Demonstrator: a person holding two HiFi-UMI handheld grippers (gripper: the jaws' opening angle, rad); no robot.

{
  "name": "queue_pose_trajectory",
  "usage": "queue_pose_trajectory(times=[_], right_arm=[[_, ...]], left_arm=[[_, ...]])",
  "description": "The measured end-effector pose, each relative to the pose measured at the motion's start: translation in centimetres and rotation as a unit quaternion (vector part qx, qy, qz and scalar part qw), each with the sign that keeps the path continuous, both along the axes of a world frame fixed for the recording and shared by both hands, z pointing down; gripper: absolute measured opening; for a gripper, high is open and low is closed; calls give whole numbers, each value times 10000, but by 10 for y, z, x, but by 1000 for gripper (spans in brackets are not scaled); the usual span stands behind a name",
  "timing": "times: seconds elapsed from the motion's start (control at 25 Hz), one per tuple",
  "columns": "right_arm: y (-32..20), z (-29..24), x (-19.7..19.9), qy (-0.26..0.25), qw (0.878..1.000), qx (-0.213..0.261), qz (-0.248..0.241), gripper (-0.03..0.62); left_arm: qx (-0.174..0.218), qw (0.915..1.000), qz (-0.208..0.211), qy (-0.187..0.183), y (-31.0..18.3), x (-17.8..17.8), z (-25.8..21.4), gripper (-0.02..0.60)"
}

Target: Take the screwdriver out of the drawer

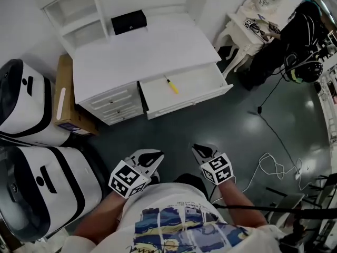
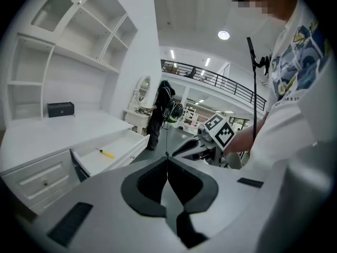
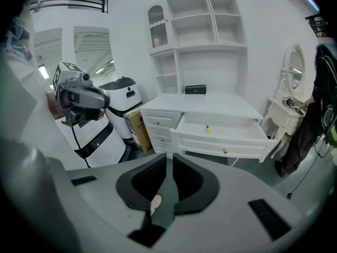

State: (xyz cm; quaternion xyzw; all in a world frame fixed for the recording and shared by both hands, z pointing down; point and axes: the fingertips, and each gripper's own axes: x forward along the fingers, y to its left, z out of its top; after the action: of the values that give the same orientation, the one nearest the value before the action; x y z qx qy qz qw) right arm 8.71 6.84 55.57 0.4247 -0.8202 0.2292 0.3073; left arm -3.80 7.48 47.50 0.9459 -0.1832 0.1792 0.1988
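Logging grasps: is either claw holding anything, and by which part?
Nothing is held. The left claw is shut and empty; the right claw is opening, nothing between its jaws. The screwdriver lies in the drawer.

The drawer (image 1: 202,80) stands pulled out of the white counter (image 1: 142,51), open from above, with bare dark floor (image 1: 200,128) in front of it. Left of the drawer, a cardboard box (image 1: 64,96) and two white machines (image 1: 42,183) block the way. Right of the drawer stand a small white table (image 1: 245,33) and a black cable (image 1: 259,110).
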Motion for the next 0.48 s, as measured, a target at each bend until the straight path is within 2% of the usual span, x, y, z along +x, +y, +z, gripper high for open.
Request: queue_pose_trajectory(times=[0.04,0.12,0.16,0.48], right_arm=[[-11,2,-4,43,10000,-17,-12,42],[-32,7,-10,143,9999,-62,-36,123],[-42,10,-11,184,9998,-75,-48,133],[-146,33,1,333,9993,-8,-184,120]], left_arm=[[-23,10000,-54,-13,-8,-9,2,14],[-86,9998,-194,8,-23,-24,5,14],[-108,9996,-273,35,-29,-30,5,14],[-56,9955,-939,79,-76,-46,5,14]])
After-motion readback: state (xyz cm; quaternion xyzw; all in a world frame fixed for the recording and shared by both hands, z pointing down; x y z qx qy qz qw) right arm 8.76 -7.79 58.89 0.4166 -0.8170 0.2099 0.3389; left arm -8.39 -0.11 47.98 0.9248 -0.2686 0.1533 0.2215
